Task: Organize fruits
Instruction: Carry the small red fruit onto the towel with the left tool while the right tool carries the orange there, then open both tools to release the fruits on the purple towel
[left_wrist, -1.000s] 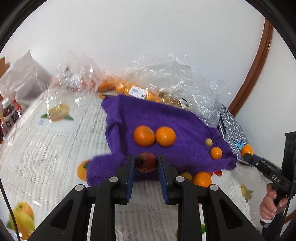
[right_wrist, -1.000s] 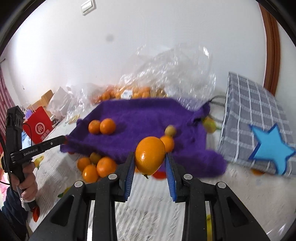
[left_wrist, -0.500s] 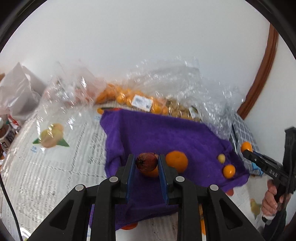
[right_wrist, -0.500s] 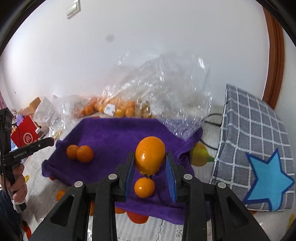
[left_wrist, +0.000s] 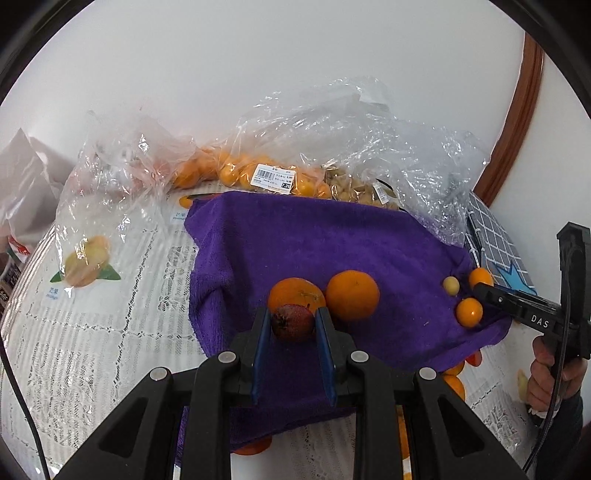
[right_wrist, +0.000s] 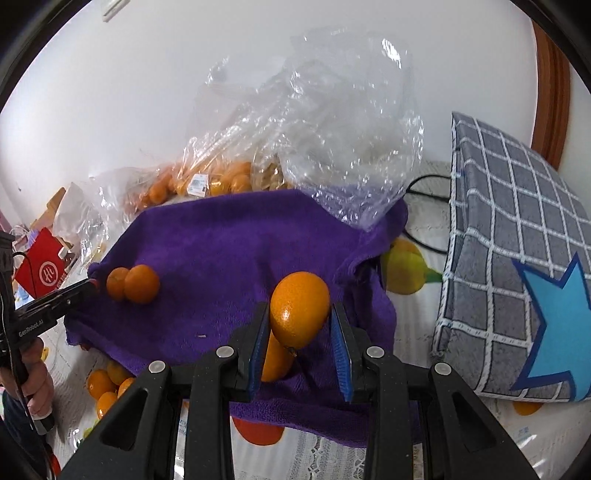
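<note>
A purple towel (left_wrist: 332, 240) (right_wrist: 229, 251) lies spread on the table. My left gripper (left_wrist: 291, 325) is shut on a small dark red fruit (left_wrist: 292, 326), low over the towel's near part. Just beyond its fingertips lie two oranges (left_wrist: 352, 294) (right_wrist: 142, 283) side by side. My right gripper (right_wrist: 300, 314) is shut on an oval orange fruit (right_wrist: 299, 310) (left_wrist: 480, 277) above the towel's right end. A small orange (right_wrist: 275, 358) (left_wrist: 469, 312) lies under it, and a pale yellow fruit (left_wrist: 451, 285) close by.
Clear plastic bags of oranges (left_wrist: 266, 177) (right_wrist: 221, 181) pile up behind the towel. A grey checked bag with a blue star (right_wrist: 517, 258) stands at the right. Loose oranges (right_wrist: 107, 384) lie on the lace tablecloth (left_wrist: 92, 332) by the towel's front edge. A red bag (right_wrist: 40, 269) stands far left.
Both grippers have moved forward over the towel and sunk lower, each still holding its fruit. The two oranges now sit right beyond the left fingertips.
</note>
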